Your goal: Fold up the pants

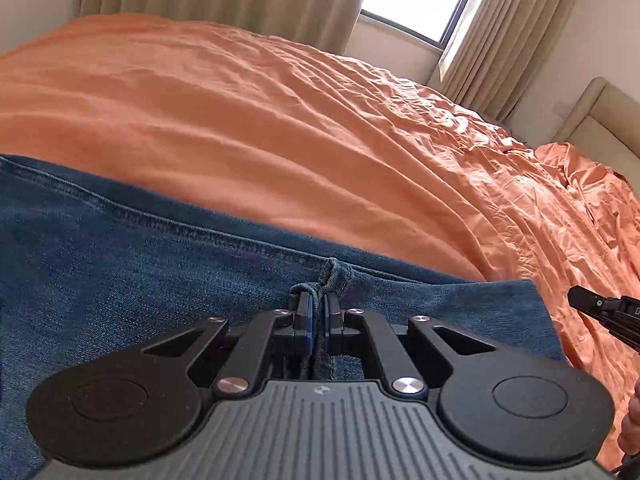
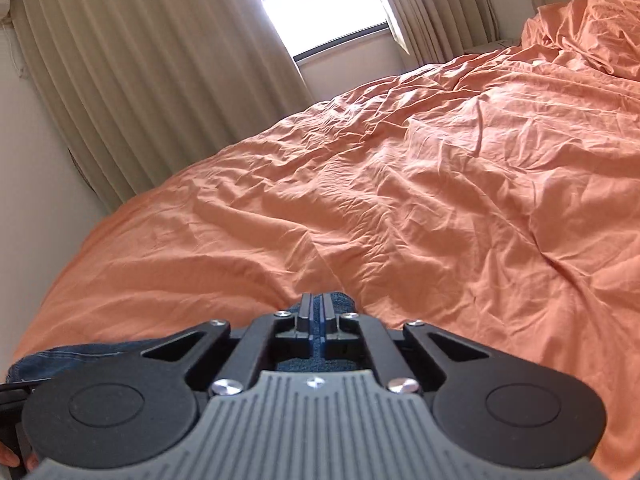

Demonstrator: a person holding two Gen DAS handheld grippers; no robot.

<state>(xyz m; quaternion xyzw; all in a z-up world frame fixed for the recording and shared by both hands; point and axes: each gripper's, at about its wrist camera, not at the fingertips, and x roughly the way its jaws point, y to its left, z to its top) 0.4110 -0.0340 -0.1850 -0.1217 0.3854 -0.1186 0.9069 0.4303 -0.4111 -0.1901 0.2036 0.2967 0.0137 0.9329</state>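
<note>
left gripper: fingers pressed together on a bunched bit of denim, belt loop just past the tips, on the waistband seam
right gripper: fingers pinched on a blue denim edge that pokes out between and past the tips; also seen at right edge of the left wrist view, state not readable there
jeans: blue denim, lying flat on the bed near the close edge, stitched waistband running across the left view; in the right view only a strip shows at lower left behind the gripper body
bedsheet: orange, wrinkled, covers the whole bed, bunched pile at far right
curtains: beige, pleated, either side of a bright window
headboard: beige padded, far right
person: fingers at right edge of the left view
</note>
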